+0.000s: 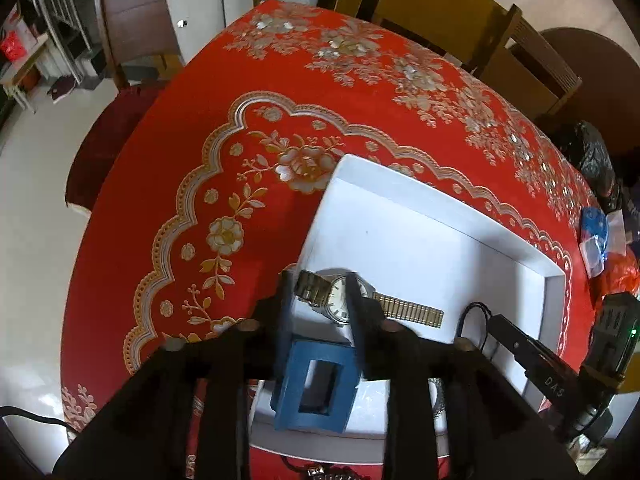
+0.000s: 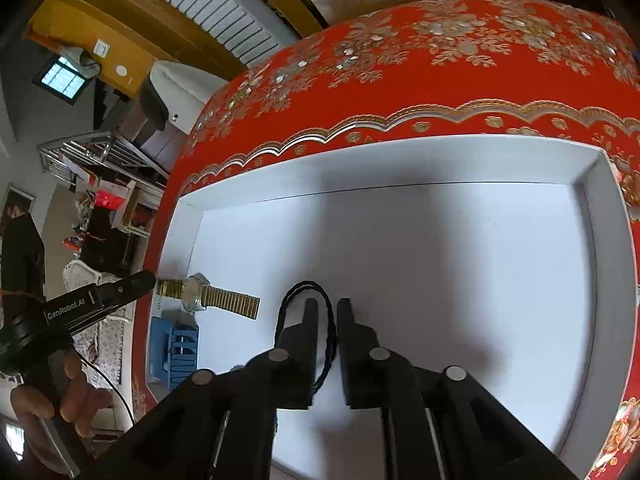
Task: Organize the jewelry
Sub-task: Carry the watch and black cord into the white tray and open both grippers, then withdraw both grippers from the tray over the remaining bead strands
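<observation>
A white shallow box lies on the red tablecloth. In it lie a gold-band wristwatch, a blue plastic clip and a thin black cord loop. My left gripper is open, its fingers on either side of the watch's face and band, above the blue clip. My right gripper is nearly closed, with the black cord running between and around its fingers; its tip also shows in the left wrist view.
The red floral tablecloth covers a round table. A blue-and-white packet and dark bags lie at the table's right edge. Wooden chairs stand behind the table. Another dark piece of jewelry lies just before the box.
</observation>
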{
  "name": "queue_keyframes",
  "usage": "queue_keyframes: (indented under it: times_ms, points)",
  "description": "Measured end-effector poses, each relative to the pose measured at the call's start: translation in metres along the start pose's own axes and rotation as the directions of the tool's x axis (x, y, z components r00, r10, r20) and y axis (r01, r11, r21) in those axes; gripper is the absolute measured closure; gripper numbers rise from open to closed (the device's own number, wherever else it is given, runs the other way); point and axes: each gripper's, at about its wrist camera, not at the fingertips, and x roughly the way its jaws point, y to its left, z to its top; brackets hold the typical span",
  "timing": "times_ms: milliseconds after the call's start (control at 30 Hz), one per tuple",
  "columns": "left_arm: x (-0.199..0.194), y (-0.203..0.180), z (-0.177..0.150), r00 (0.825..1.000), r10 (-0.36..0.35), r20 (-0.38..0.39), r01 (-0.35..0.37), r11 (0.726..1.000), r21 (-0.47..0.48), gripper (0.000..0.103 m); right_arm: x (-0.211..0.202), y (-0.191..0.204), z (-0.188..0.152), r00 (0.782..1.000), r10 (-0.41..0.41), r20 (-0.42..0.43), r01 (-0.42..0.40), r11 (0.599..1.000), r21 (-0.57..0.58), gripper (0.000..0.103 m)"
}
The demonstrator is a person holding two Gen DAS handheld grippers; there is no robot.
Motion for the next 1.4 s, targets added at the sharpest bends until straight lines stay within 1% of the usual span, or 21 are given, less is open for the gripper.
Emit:
queue_keyframes:
  times_ms: [33,133,233,300,333,367,400,433,533,600,767,900,967,1200,1400]
  points:
    - [-0.002,-0.002,-0.001,1.0,-0.004,0.008,0.004,1.0,0.005,0.065,-0.003,-0.001,-0.001,1.0,0.001,0.006,-0.001,1.0,0.0,0.091]
    - [-0.006,-0.006,-0.004,1.0,-0.022,-0.006,0.022,1.0,0.003,0.063,-0.01,0.0,-0.004,1.0,0.0,0.012,0.0,1.0,-0.008,0.09]
    - [-0.012,-0.012,-0.01,1.0,-0.013,0.001,0.013,1.0,0.022,0.063,-0.016,0.004,-0.009,1.0,-0.007,0.017,0.008,1.0,-0.023,0.09]
    - [-0.016,-0.014,-0.015,1.0,-0.007,0.01,0.007,0.999,0.033,0.063,-0.022,0.007,-0.013,1.0,-0.011,0.023,0.012,0.999,-0.029,0.088]
    - [-0.019,-0.014,-0.018,1.0,0.0,0.016,-0.001,0.999,0.036,0.063,-0.026,0.009,-0.015,0.999,-0.019,0.027,0.02,0.999,-0.037,0.081]
    - [-0.02,-0.015,-0.02,1.0,0.006,0.018,-0.006,0.999,0.038,0.063,-0.03,0.011,-0.018,0.999,-0.028,0.034,0.029,0.999,-0.046,0.071]
    - [-0.022,-0.015,-0.022,1.0,0.009,0.02,-0.01,0.999,0.04,0.063,-0.035,0.014,-0.02,0.999,-0.034,0.043,0.036,0.998,-0.054,0.068]
    - [-0.024,-0.016,-0.025,1.0,0.014,0.022,-0.015,0.999,0.042,0.063,-0.039,0.017,-0.024,0.998,-0.038,0.051,0.041,0.997,-0.065,0.066]
    - [-0.028,-0.017,-0.035,0.999,0.041,0.028,-0.042,0.998,0.05,0.063,-0.048,0.027,-0.032,0.997,-0.046,0.056,0.05,0.995,-0.088,0.066]
    - [-0.033,-0.017,-0.042,0.998,0.046,0.035,-0.048,0.997,0.055,0.063,-0.055,0.032,-0.038,0.997,-0.045,0.064,0.051,0.994,-0.1,0.066]
    - [-0.048,-0.018,-0.06,0.995,0.067,0.069,-0.072,0.995,0.072,0.063,-0.071,0.047,-0.058,0.993,-0.077,0.087,0.088,0.987,-0.134,0.066]
    - [-0.06,-0.019,-0.078,0.995,0.057,0.087,-0.065,0.994,0.087,0.063,-0.086,0.055,-0.076,0.99,-0.097,0.106,0.112,0.984,-0.139,0.066]
    - [-0.064,-0.018,-0.086,0.994,0.056,0.089,-0.065,0.993,0.095,0.063,-0.093,0.059,-0.086,0.988,-0.101,0.117,0.117,0.984,-0.134,0.06]
    - [-0.079,-0.017,-0.121,0.994,0.041,0.1,-0.054,0.99,0.129,0.062,-0.113,0.07,-0.119,0.981,-0.129,0.147,0.149,0.98,-0.13,0.06]
    - [-0.094,-0.017,-0.149,0.992,0.033,0.121,-0.054,0.983,0.174,0.058,-0.126,0.078,-0.147,0.974,-0.143,0.175,0.165,0.979,-0.12,0.06]
